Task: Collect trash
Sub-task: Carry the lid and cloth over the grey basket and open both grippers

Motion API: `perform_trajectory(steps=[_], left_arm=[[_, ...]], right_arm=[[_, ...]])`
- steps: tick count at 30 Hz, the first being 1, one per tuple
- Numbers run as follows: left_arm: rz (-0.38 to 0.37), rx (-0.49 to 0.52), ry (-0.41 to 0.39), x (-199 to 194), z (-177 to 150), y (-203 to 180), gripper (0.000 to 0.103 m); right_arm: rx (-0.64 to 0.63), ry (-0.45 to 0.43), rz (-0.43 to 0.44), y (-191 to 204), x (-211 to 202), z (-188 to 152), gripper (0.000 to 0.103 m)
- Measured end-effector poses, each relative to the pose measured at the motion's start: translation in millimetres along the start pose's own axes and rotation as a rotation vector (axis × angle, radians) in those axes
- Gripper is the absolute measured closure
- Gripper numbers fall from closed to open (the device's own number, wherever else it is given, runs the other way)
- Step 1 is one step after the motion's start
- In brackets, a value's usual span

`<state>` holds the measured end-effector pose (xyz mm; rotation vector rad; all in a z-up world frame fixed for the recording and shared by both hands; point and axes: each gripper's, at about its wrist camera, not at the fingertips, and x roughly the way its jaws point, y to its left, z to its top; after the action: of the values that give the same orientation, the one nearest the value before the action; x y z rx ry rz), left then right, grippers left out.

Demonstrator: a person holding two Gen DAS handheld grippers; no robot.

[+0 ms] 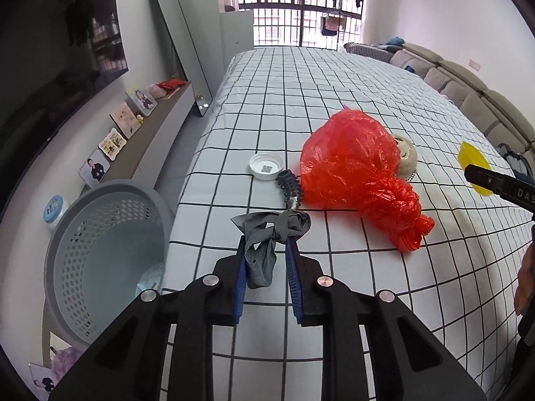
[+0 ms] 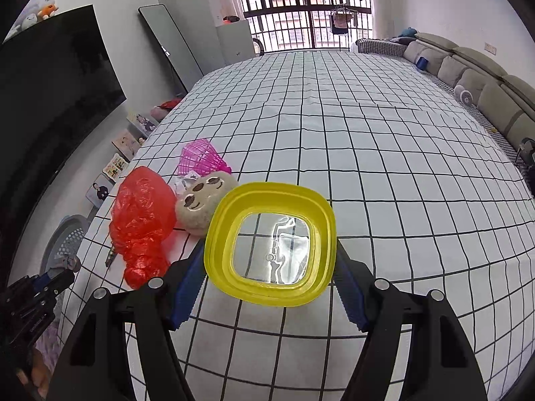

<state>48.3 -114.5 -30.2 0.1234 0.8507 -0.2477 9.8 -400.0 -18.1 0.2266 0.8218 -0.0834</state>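
My left gripper [image 1: 267,244] is shut on a grey rag [image 1: 271,234] knotted to a black spiked brush [image 1: 290,188], at the table's near left edge. A red plastic bag [image 1: 361,173] lies just to the right, with a white cap [image 1: 266,166] behind the brush. My right gripper [image 2: 271,250] is shut on a yellow-rimmed clear lid [image 2: 271,244], held above the checked tablecloth [image 2: 384,153]. The red bag [image 2: 142,220], a beige plush face [image 2: 204,202] and a pink mesh piece [image 2: 200,160] lie to its left. The left gripper [image 2: 63,267] shows at far left.
A grey perforated bin [image 1: 100,257] stands on the floor left of the table, below my left gripper. A low shelf with photo frames [image 1: 123,133] runs along the left wall under a TV. A sofa [image 1: 468,93] flanks the right side.
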Motion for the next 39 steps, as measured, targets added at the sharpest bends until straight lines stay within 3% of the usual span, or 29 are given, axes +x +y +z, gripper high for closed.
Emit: perform_trajectory(steps=[7, 16, 27, 39], left_arm=[[0.021, -0.036, -0.008, -13, -11, 28, 0.081], [0.092, -0.096, -0.027, -25, -28, 84, 0.081], [0.209, -0.202, 0.001, -25, -54, 174, 0.081], [0.248, -0.265, 0.042, -2, -59, 228, 0.081]], right_arm=[[-0.031, -0.008, 0.044, 40, -26, -17, 0.034], [-0.145, 0.025, 0.174, 139, -28, -36, 0.035], [-0.323, 0.113, 0.308, 269, 14, -50, 0.035], [-0.450, 0.193, 0.354, 347, 68, -49, 0.034]])
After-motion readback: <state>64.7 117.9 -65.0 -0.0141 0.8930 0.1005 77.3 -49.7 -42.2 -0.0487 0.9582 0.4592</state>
